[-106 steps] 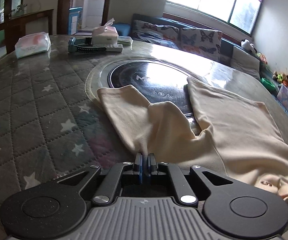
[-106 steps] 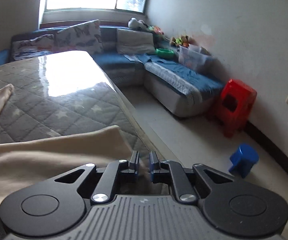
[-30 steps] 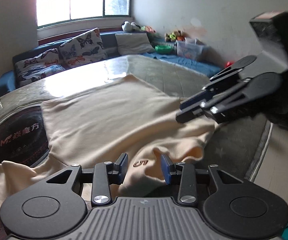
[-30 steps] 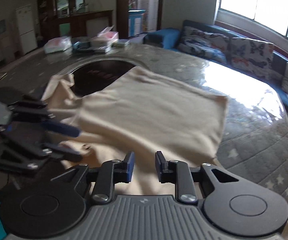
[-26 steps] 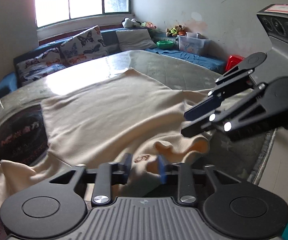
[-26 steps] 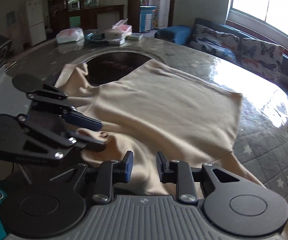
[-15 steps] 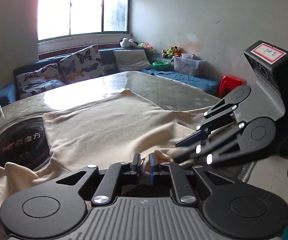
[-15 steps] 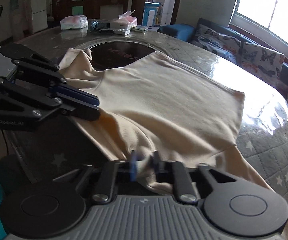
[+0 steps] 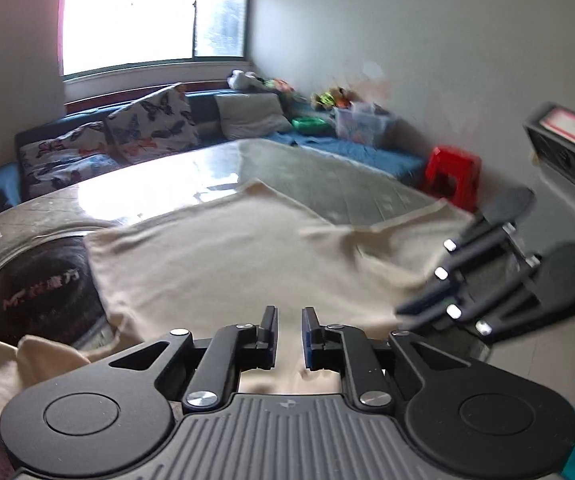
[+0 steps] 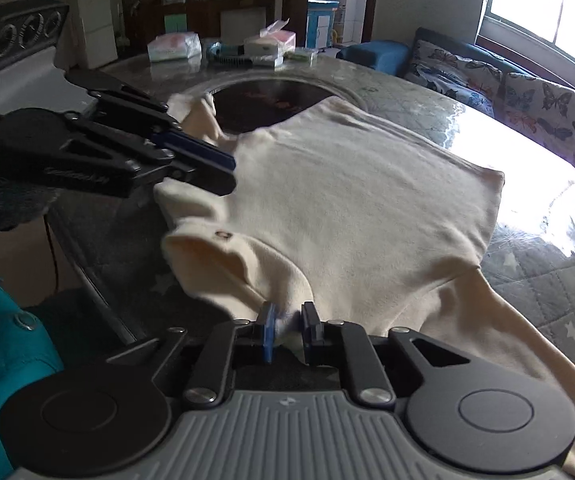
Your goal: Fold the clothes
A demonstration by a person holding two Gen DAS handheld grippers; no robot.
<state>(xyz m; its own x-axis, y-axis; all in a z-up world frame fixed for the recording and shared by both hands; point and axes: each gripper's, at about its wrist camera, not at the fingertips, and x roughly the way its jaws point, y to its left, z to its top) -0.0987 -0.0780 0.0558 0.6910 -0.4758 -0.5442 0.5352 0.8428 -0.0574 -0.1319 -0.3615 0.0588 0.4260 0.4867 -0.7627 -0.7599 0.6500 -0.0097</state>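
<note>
A cream long-sleeved shirt (image 10: 351,200) lies spread on the round quilted table, collar end toward me; it also shows in the left wrist view (image 9: 227,256). My left gripper (image 9: 289,330) is open, with the shirt's near edge between and below its jaws. It appears in the right wrist view (image 10: 211,168) at the collar's left side. My right gripper (image 10: 287,330) is partly open, with a fold of the shirt's shoulder lying between its jaws. It shows blurred in the left wrist view (image 9: 411,312) at the shirt's right edge.
A dark round glass inset (image 10: 271,100) sits in the table under the far sleeve. Tissue boxes (image 10: 173,46) and small items stand at the far rim. A blue sofa (image 9: 99,148) lines the window wall. A red stool (image 9: 453,174) stands on the floor beside the table.
Both grippers were shut on the shirt's collar edge half a second ago. Now both have opened, and the view has risen and pulled back a little.
</note>
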